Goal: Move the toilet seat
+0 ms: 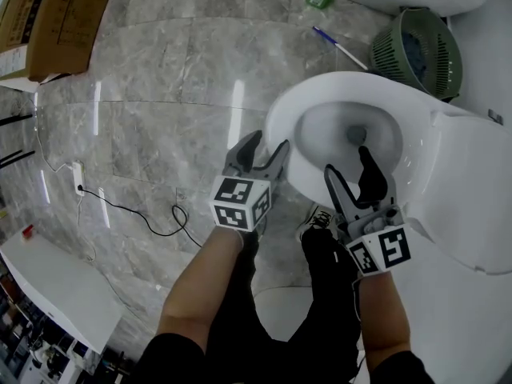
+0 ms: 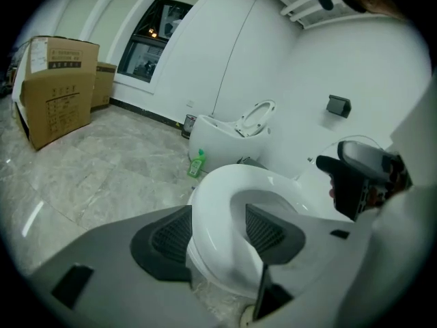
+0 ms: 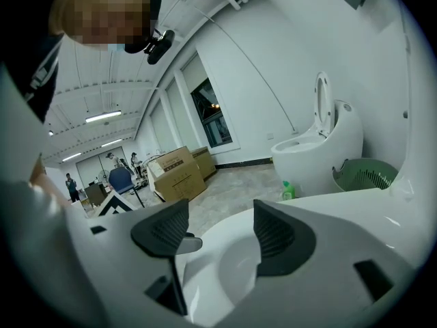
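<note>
Head view: the white toilet seat (image 1: 280, 126) lies down on its bowl. The left hand-held gripper (image 1: 270, 141) is at the seat's front edge, and the right hand-held gripper (image 1: 346, 160) is above the seat's opening. A green basket (image 1: 416, 50) stands behind the seat.

Left gripper view: the left hand-held gripper (image 2: 218, 231) clenches the toilet seat (image 2: 218, 183), one pad outside the front rim and one inside.

Right gripper view: the right hand-held gripper (image 3: 218, 234) is released, its jaws apart over the toilet seat (image 3: 198, 265).

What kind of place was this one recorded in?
Probably a showroom or test hall, not a home bathroom: a toilet and a second toilet stand on an open tiled floor, cardboard boxes nearby.
</note>
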`<state>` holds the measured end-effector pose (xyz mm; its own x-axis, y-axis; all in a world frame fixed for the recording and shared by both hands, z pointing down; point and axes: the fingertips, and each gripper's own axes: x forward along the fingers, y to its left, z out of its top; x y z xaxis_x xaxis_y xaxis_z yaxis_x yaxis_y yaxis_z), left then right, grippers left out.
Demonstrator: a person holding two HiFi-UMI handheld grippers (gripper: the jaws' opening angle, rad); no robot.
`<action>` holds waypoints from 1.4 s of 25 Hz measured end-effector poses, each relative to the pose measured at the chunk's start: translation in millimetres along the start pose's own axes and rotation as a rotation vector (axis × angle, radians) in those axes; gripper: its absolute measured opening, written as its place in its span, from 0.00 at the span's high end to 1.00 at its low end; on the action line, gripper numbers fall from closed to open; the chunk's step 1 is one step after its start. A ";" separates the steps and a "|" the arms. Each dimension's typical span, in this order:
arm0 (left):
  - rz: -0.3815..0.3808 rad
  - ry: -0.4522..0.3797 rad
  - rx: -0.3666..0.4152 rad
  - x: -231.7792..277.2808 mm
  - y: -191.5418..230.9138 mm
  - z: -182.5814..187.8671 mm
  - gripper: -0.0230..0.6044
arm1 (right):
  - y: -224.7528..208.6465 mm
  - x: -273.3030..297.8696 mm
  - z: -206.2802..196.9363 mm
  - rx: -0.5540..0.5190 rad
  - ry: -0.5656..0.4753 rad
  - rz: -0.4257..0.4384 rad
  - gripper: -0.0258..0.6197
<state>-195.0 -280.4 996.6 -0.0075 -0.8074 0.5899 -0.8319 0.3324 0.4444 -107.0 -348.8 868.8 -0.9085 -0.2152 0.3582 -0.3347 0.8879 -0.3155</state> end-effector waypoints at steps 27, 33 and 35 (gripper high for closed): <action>0.011 0.019 -0.131 10.1 5.9 -9.2 0.61 | -1.2 -15.2 -8.7 0.043 -0.015 0.005 0.49; -0.004 0.009 -0.134 -9.7 -11.5 14.2 0.62 | 16.5 -23.0 10.1 0.058 -0.015 0.023 0.49; -0.012 0.005 -0.123 -19.2 -20.1 25.4 0.62 | 24.4 -26.4 19.6 0.060 -0.014 0.031 0.49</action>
<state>-192.2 -283.9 959.2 0.0049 -0.8092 0.5876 -0.7574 0.3806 0.5305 -96.1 -329.4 834.4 -0.9220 -0.1940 0.3351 -0.3203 0.8685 -0.3784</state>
